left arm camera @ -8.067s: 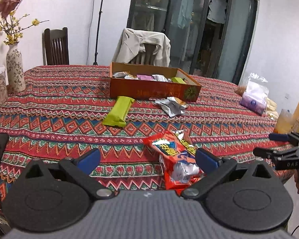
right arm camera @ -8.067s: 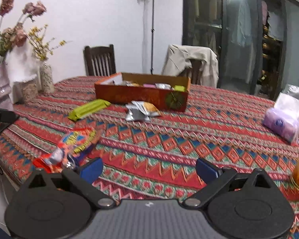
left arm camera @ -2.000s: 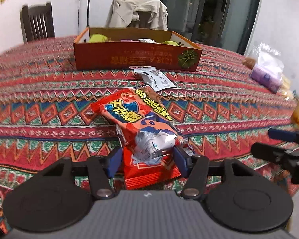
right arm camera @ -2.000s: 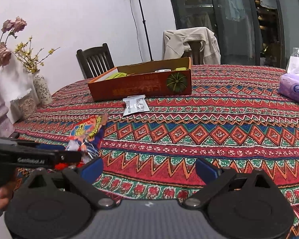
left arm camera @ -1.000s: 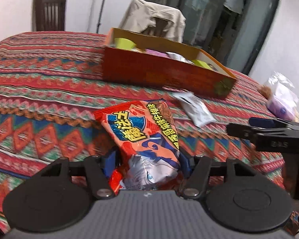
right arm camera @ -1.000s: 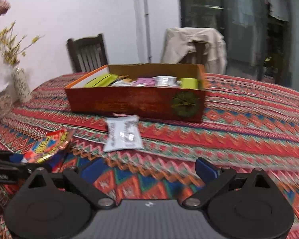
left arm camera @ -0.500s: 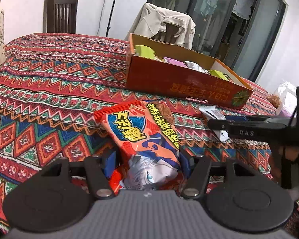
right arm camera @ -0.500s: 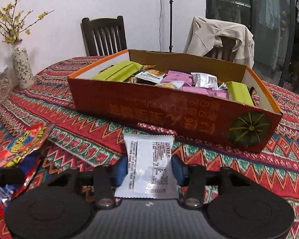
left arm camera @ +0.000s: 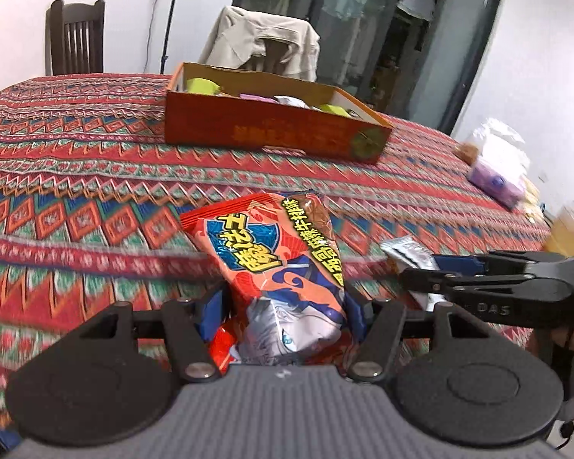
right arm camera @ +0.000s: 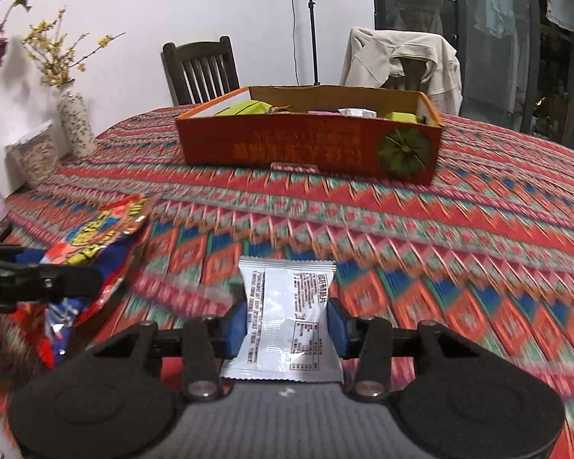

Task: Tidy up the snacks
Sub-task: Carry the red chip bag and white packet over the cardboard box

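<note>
Near the orange box (right arm camera: pixel 310 145), the left hand-held gripper (left arm camera: pixel 283 306) clamps a red snack bag (left arm camera: pixel 283 264) with yellow Chinese lettering; the right hand-held gripper (right arm camera: pixel 287 321), jaws just closing, pinches a silver packet (right arm camera: pixel 287 306) bearing small unreadable print.

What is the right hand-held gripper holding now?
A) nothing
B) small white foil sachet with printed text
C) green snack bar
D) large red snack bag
B: in the right wrist view the right hand-held gripper has its blue pads against both edges of the small white foil sachet.

Red zigzag tablecloth (right arm camera: pixel 478 229); orange box (right arm camera: pixel 306 145); silver packet (right arm camera: pixel 289 313).
</note>
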`<state>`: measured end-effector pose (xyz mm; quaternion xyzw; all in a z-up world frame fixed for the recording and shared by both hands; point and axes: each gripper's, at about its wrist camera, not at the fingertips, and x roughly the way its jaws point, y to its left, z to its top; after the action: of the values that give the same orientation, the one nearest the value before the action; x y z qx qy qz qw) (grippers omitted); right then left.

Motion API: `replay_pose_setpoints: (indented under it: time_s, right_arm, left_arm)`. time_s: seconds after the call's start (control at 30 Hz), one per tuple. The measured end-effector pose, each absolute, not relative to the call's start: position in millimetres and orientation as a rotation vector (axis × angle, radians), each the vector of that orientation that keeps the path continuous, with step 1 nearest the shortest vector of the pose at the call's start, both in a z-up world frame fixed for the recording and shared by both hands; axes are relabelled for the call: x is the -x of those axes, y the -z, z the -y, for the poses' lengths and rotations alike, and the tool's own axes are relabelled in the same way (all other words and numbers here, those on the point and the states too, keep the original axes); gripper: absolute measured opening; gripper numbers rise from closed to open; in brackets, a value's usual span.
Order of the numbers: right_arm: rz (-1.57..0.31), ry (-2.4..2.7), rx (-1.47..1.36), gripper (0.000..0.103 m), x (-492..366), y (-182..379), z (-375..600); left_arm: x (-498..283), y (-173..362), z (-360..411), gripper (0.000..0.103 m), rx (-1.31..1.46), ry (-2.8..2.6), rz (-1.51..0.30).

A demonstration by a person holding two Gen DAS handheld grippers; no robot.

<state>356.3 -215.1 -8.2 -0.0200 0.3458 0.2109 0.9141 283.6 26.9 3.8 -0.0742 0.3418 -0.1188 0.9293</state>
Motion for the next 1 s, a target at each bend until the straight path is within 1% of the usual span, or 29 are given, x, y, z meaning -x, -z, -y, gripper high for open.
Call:
replay_pose_setpoints:
  time_s: [0.3,0.47,0.67,0.8,1.0]
  right_arm:
    - [-0.65,-0.404,0.041,0.043,-265.7,-17.0,250.9]
    - [-0.618,-0.401,0.025,0.043,-240.8,-26.1,260.2]
    - [-0.604,-0.403,0.023,0.043,-233.5,-28.5,261.9]
    - [-0.584,-0.399,0.026,0.043,-240.3,-35.3,263.0]
    - [-0.526,-0.406,0.089,0.043,-264.9,-76.8,270.5]
  left_arm:
    - [-217.3,-20.4,-26.5,0.062,0.131,0.2,-0.662]
    - [-201.3,-26.5,-29.8,0.062,0.133,0.175,-0.641]
    - [-200.7,-35.1,-29.9,0.062,0.122,0.167,-0.607]
    - [-212.7,-50.2,-35.0,0.062,0.137,0.195,-0.586]
    - [-246.5,-112.2,-48.5,0.062,0.084,0.282,-0.55]
